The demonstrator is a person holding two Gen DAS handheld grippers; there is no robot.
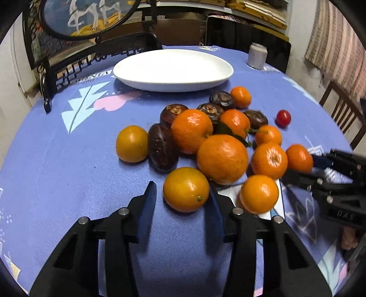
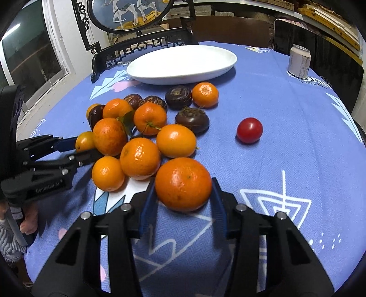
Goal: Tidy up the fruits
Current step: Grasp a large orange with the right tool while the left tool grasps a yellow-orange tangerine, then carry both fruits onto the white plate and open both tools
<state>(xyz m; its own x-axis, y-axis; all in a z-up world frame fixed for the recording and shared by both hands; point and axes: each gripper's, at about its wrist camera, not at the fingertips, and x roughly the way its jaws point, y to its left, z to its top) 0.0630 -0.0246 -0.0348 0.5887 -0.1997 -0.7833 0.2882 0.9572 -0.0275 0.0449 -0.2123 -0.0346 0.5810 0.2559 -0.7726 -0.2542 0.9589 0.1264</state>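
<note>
A pile of oranges, yellow-orange fruits and several dark brown fruits lies on the blue tablecloth before an empty white oval plate. My left gripper is open around a yellow-orange fruit; the left finger stands apart from it. My right gripper has an orange between its fingers, which touch or nearly touch it on the cloth. A red tomato lies apart to the right.
A drink can stands at the back right of the table. A dark ornate stand with a round picture stands behind the plate. A wooden chair is at the right. A window is on the left.
</note>
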